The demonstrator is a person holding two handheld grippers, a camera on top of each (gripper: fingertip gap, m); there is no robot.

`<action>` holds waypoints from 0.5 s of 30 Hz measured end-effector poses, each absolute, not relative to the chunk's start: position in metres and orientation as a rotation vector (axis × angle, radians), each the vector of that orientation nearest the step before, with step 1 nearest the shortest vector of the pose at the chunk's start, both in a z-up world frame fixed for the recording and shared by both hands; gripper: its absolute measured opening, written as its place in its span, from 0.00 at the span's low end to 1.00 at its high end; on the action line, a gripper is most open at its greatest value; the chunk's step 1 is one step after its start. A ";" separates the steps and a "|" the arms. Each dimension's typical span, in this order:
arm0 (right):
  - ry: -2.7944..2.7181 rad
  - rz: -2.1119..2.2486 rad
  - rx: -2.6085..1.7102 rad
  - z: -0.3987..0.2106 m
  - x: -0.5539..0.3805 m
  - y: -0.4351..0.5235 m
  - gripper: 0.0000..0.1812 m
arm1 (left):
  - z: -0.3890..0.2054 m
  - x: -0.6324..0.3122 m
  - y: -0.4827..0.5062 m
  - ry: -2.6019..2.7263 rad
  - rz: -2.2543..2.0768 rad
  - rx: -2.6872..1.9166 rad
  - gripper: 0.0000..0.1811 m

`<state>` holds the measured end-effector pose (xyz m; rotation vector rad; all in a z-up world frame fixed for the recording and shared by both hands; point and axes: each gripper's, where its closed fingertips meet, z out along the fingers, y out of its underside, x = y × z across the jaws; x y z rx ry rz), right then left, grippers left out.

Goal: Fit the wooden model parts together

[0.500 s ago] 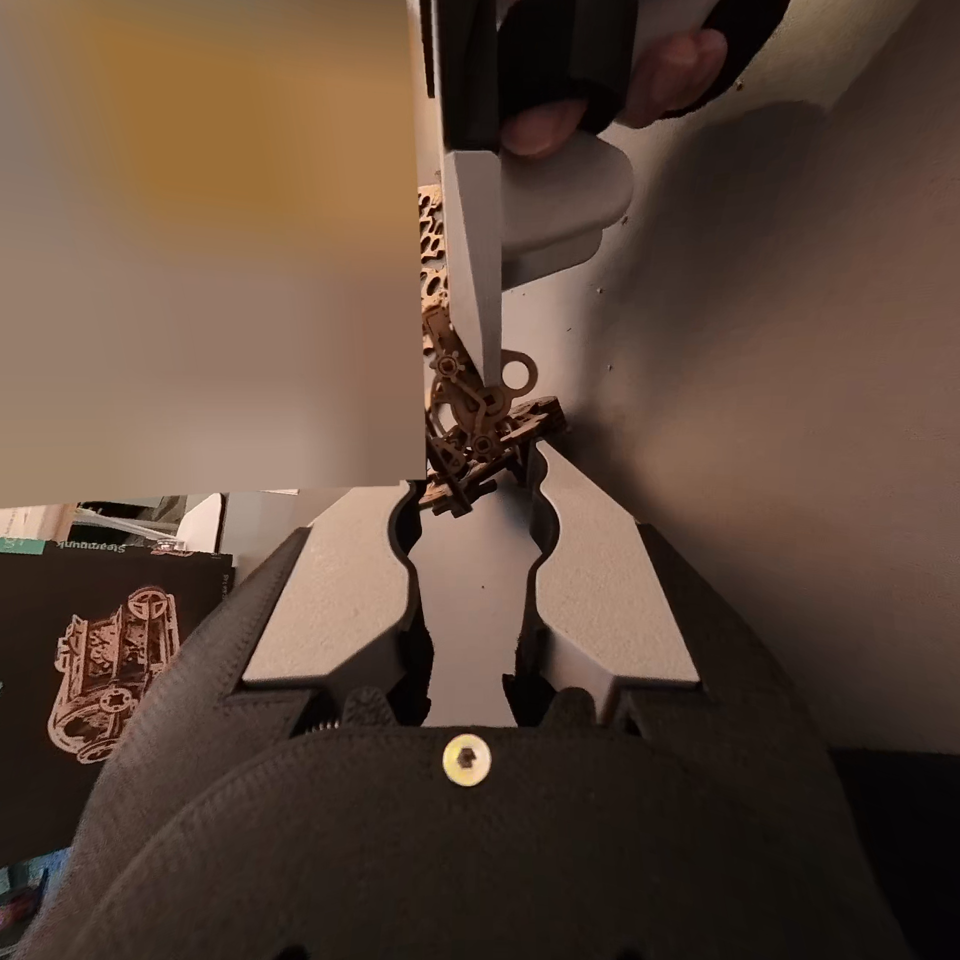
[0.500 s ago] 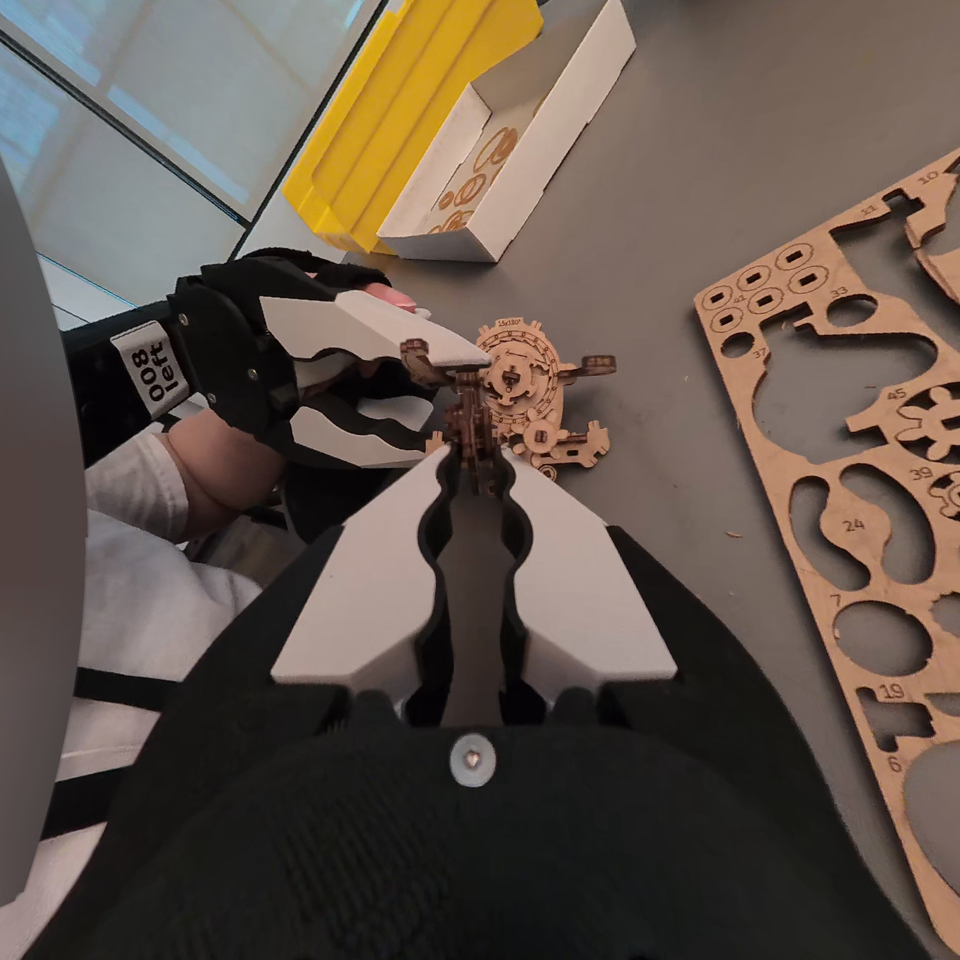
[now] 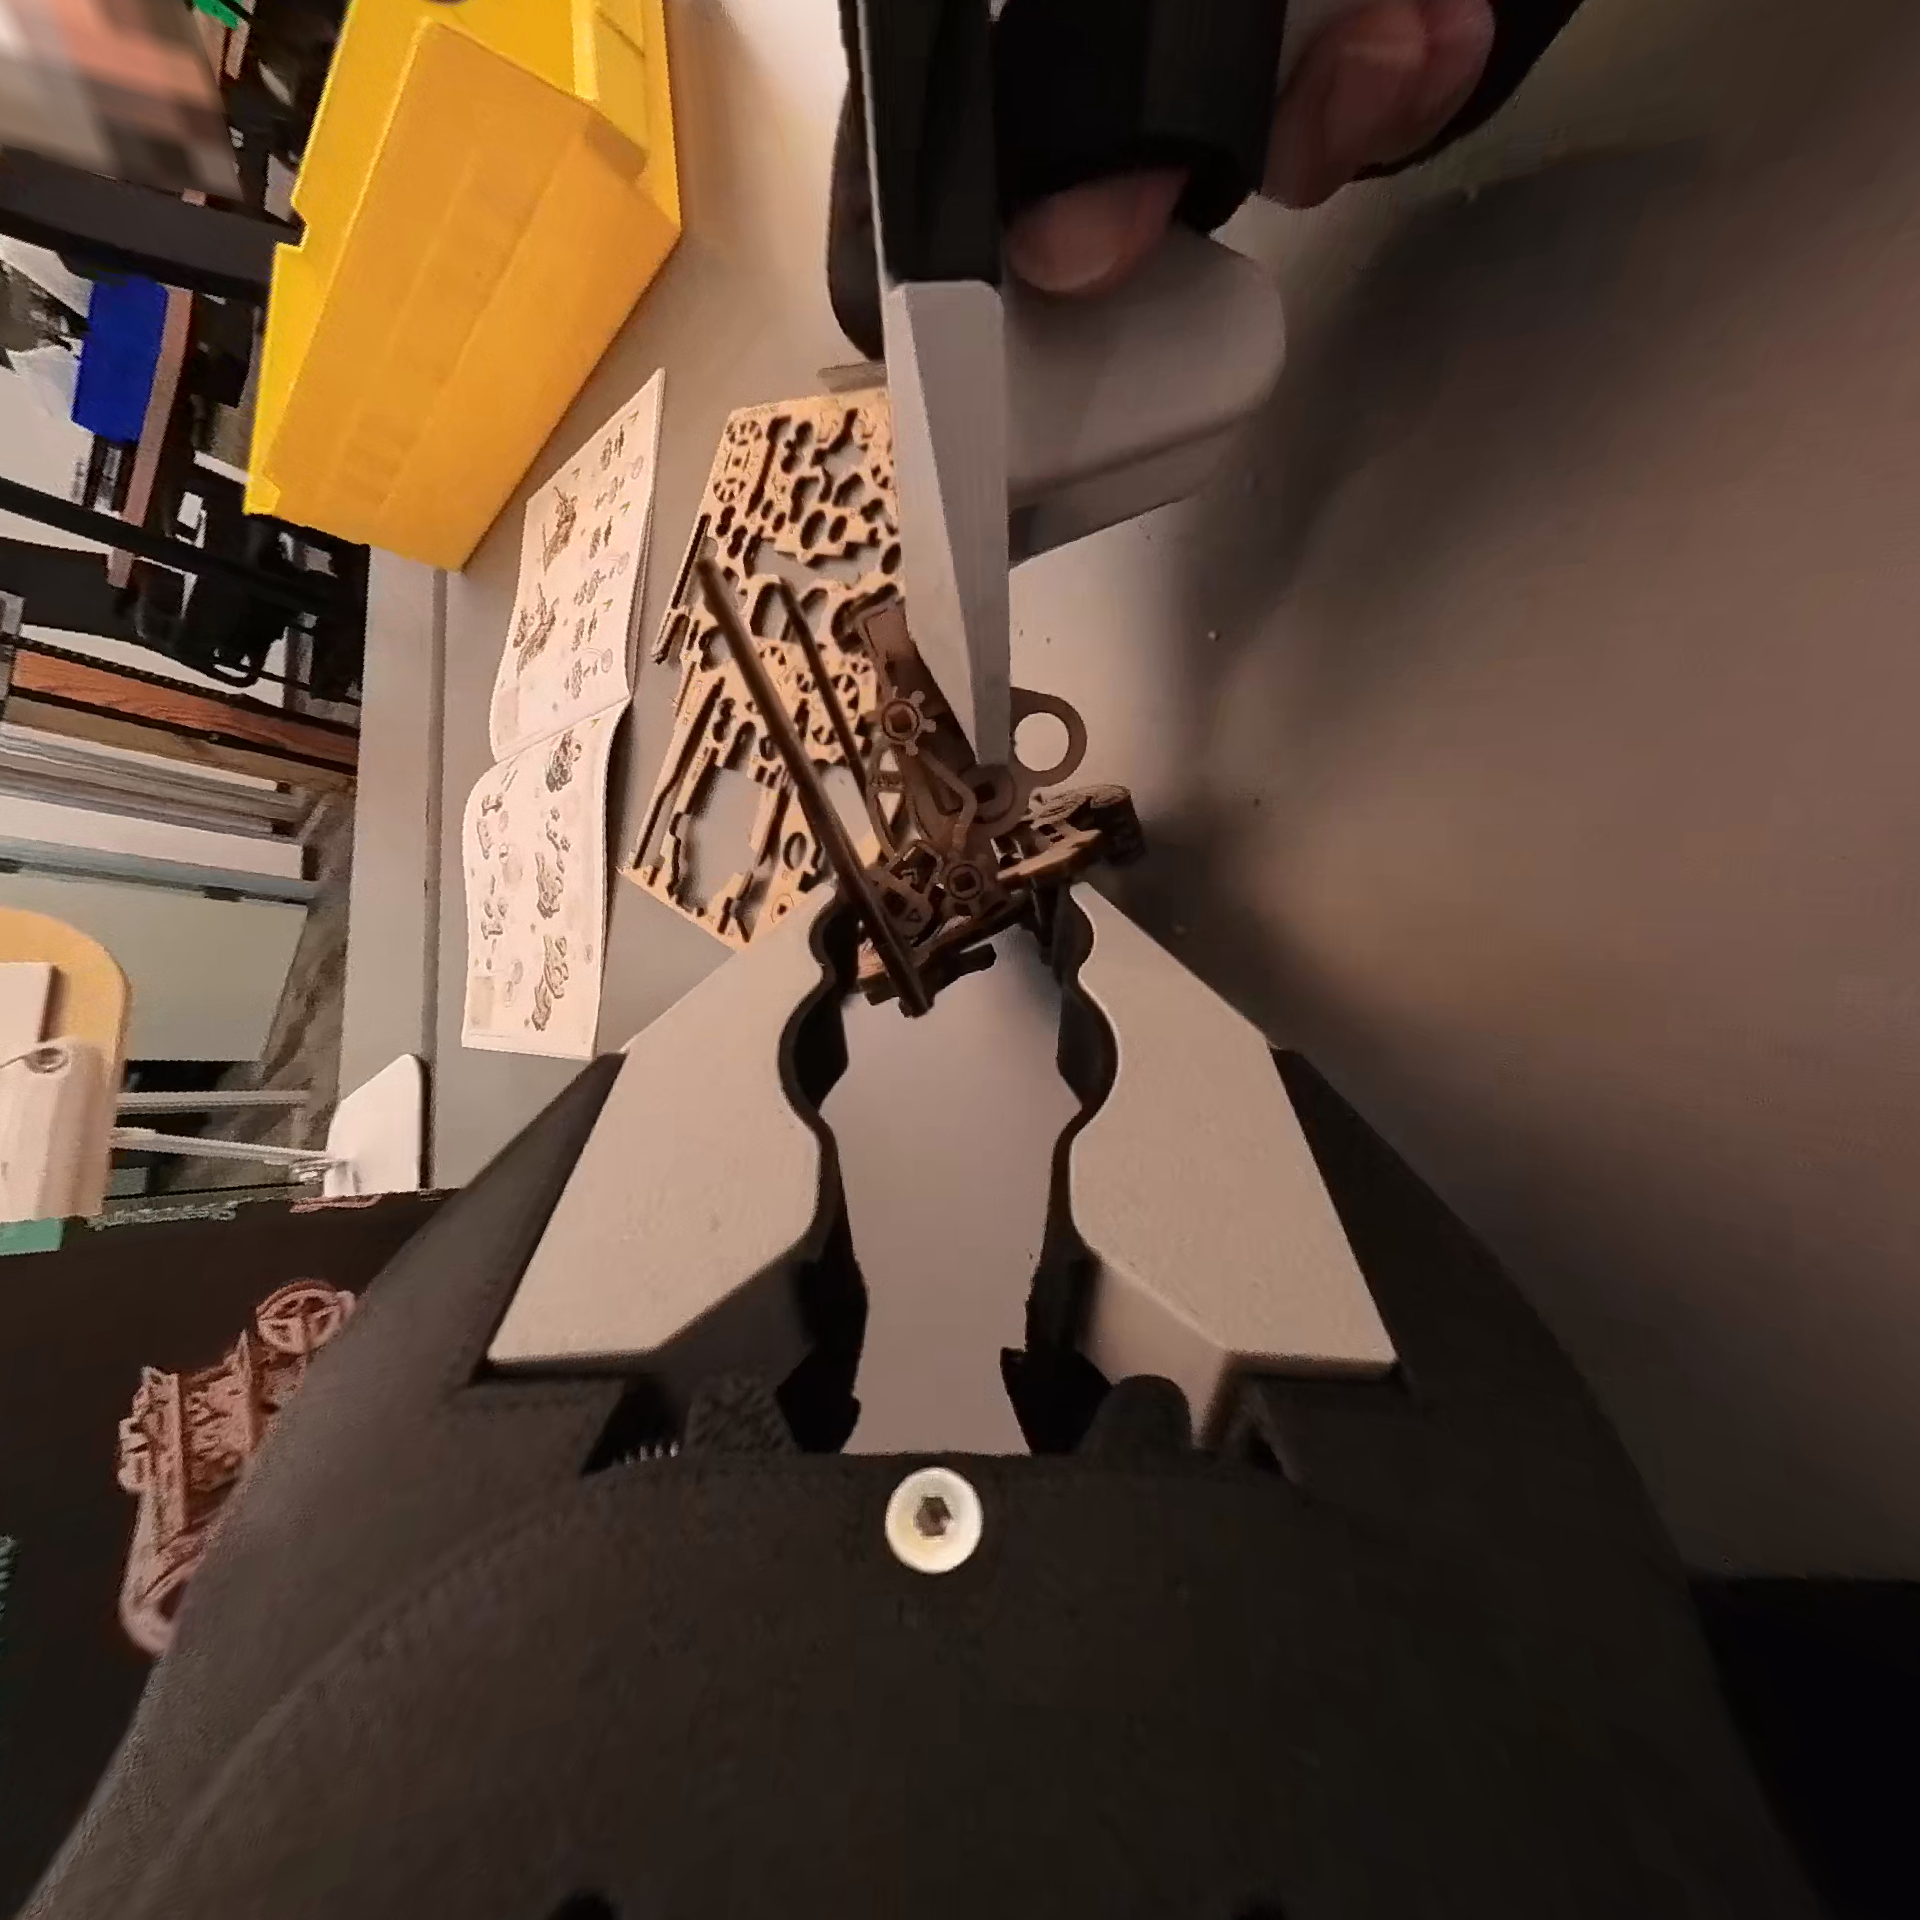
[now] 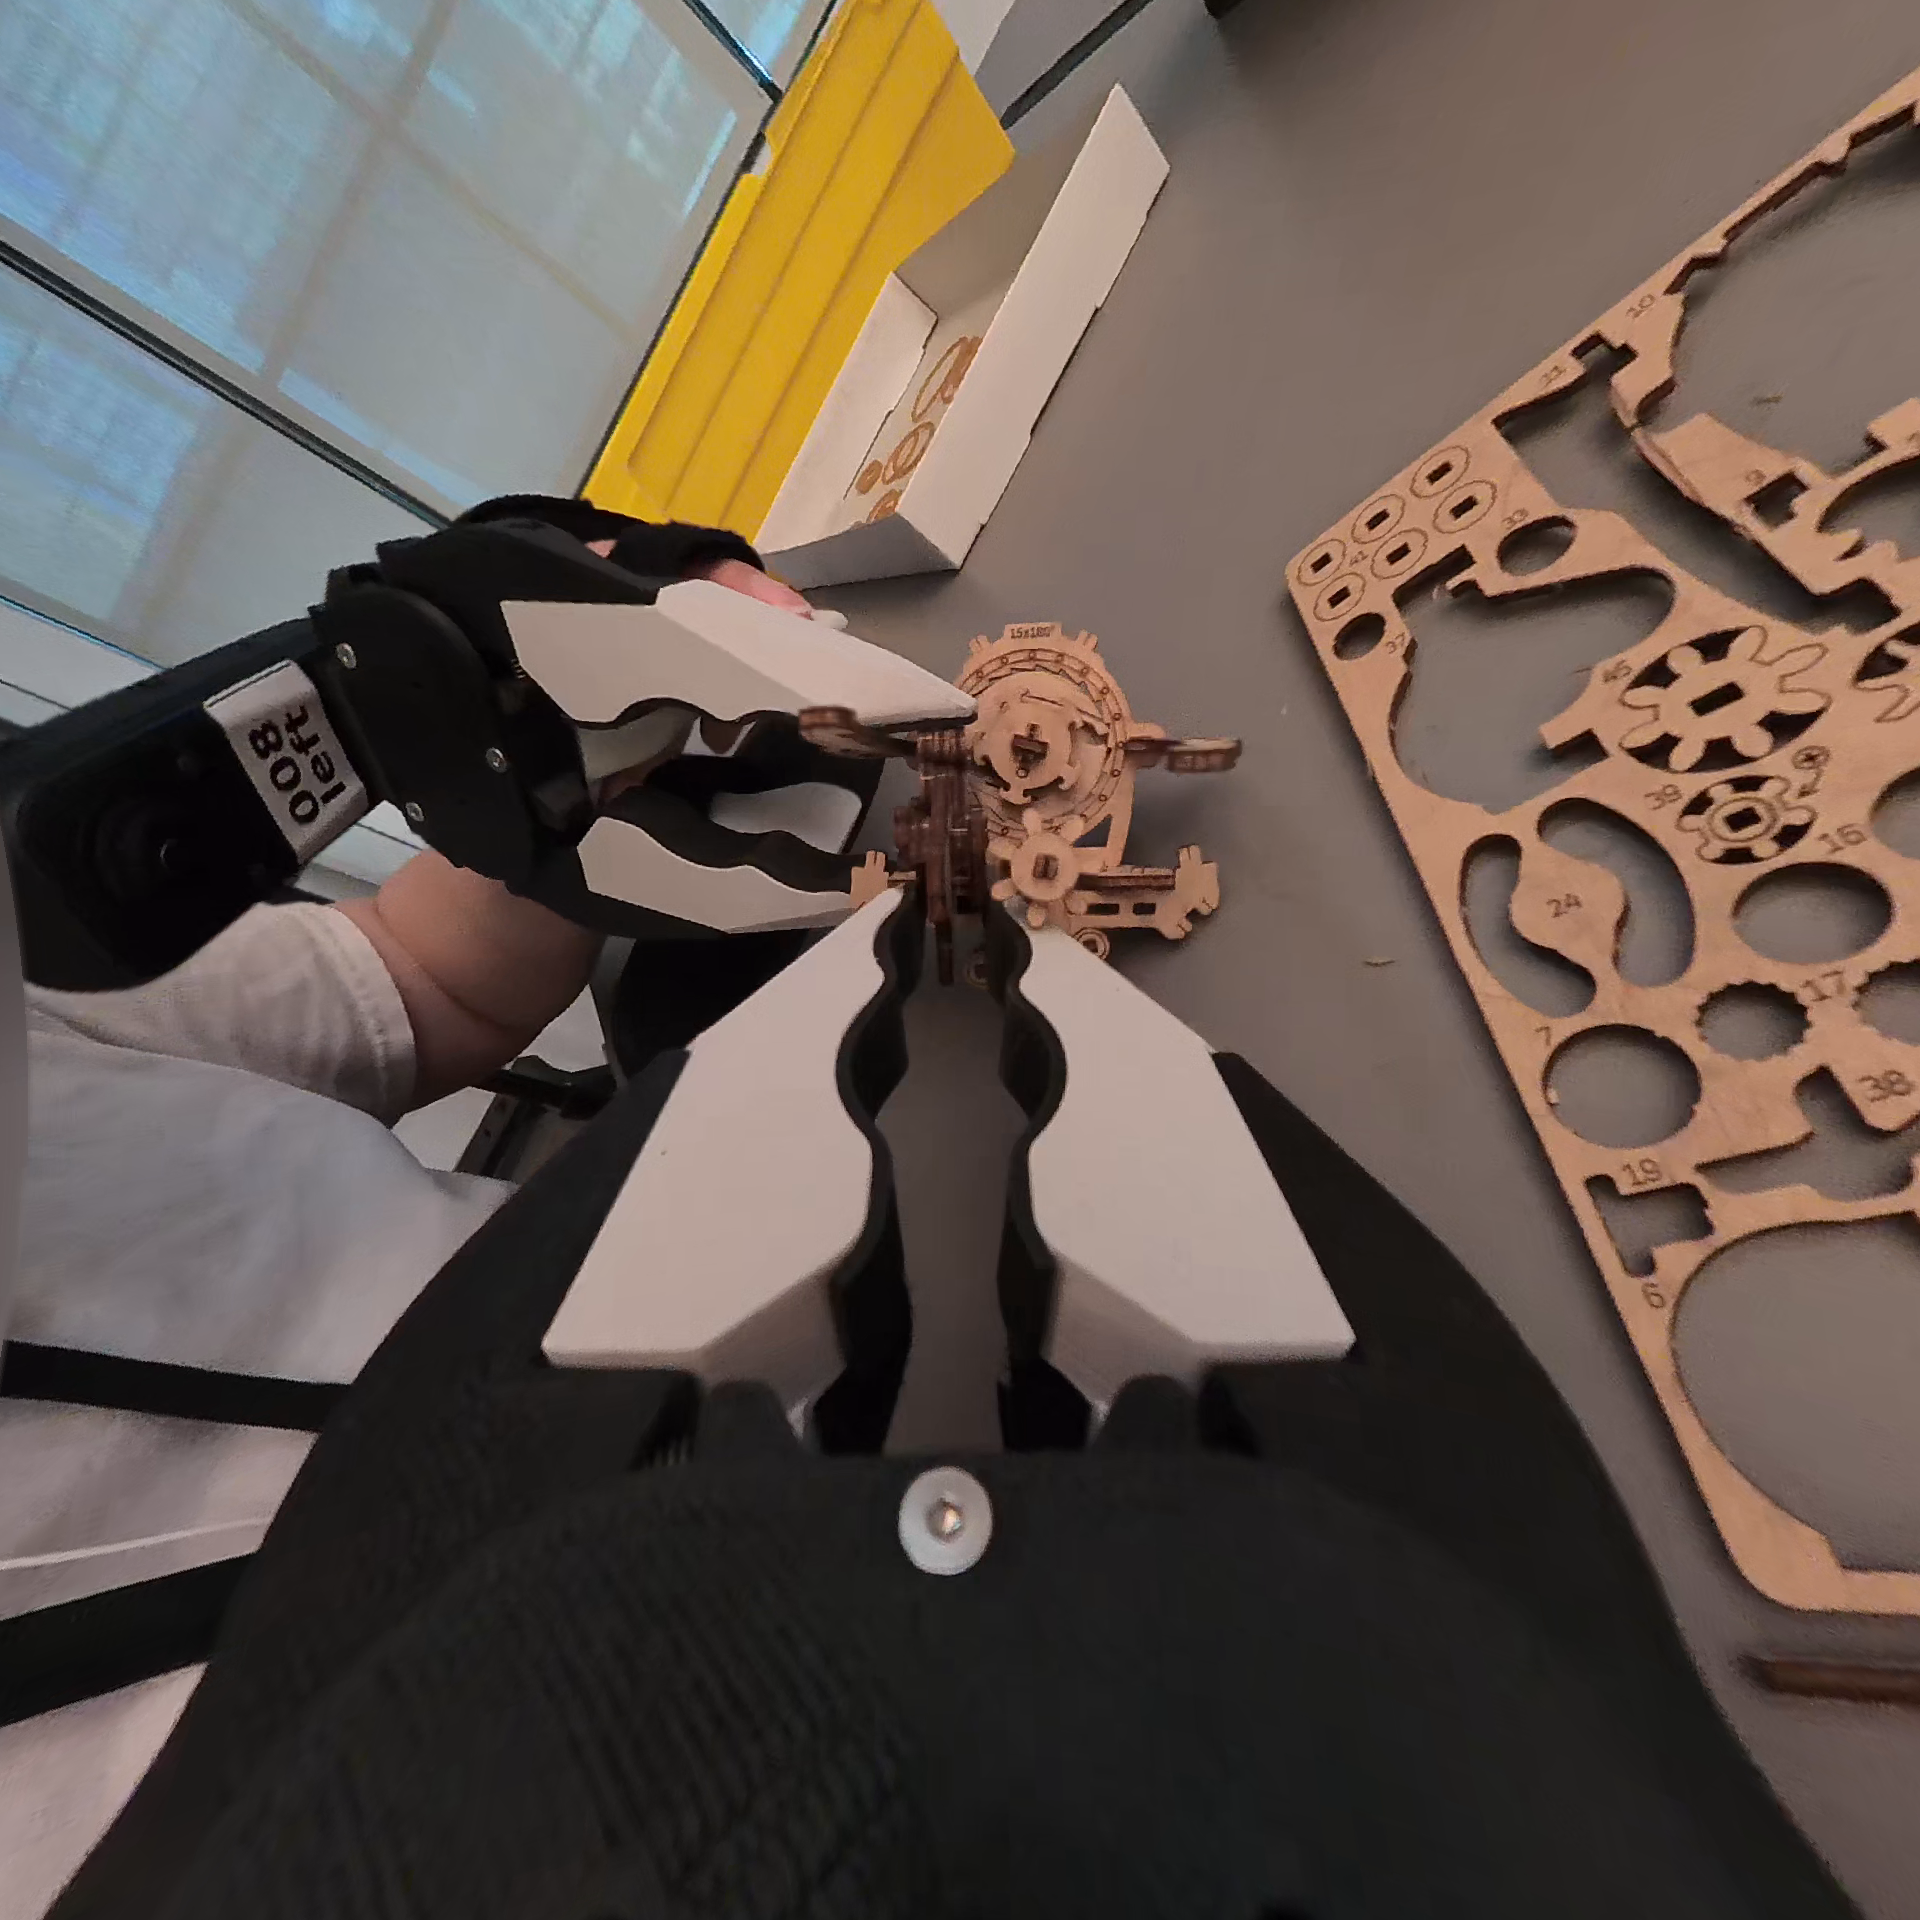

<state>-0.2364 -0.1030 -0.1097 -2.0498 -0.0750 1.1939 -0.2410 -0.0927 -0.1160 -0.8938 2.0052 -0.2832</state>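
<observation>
A grey surface point(image 4: 1455, 260) fills the scene. Behind its far edge stands a large window point(image 4: 208, 260) with dark frames, letting in pale daylight — in the left wrist view, dim shelving point(image 3: 156, 582) stands past the surface's edge.

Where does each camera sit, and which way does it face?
Left wrist view: on the left gripper, looking along its fingers at the wooden model; beyond lie the booklet and yellow bin.
Right wrist view: on the right gripper, facing the model, the parts sheet, a sleeve.
Shared: the model and the opposite gripper.
</observation>
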 end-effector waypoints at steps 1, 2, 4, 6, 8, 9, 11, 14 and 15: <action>-0.089 1.177 -2.054 -0.108 -0.235 -0.102 0.05 | -0.115 -0.239 -0.092 1.995 -0.312 -0.907 0.20; -0.103 1.161 -2.060 -0.107 -0.233 -0.102 0.05 | -0.114 -0.238 -0.092 1.978 -0.346 -0.924 0.20; -0.123 1.135 -2.070 -0.104 -0.230 -0.101 0.05 | -0.113 -0.235 -0.091 1.944 -0.403 -0.948 0.19; -0.137 1.121 -2.089 -0.105 -0.229 -0.102 0.05 | -0.114 -0.234 -0.092 1.928 -0.421 -0.952 0.19; -0.143 1.111 -2.102 -0.108 -0.229 -0.104 0.05 | -0.117 -0.233 -0.093 1.927 -0.424 -0.944 0.19; -0.144 1.108 -2.106 -0.109 -0.228 -0.105 0.05 | -0.118 -0.233 -0.093 1.930 -0.427 -0.944 0.19; -0.141 1.106 -2.098 -0.109 -0.228 -0.107 0.05 | -0.119 -0.232 -0.095 1.927 -0.438 -0.939 0.19; -0.140 1.108 -2.083 -0.109 -0.228 -0.108 0.05 | -0.119 -0.232 -0.095 1.931 -0.456 -0.941 0.19; -0.143 1.103 -2.078 -0.109 -0.228 -0.107 0.05 | -0.119 -0.231 -0.095 1.931 -0.462 -0.946 0.19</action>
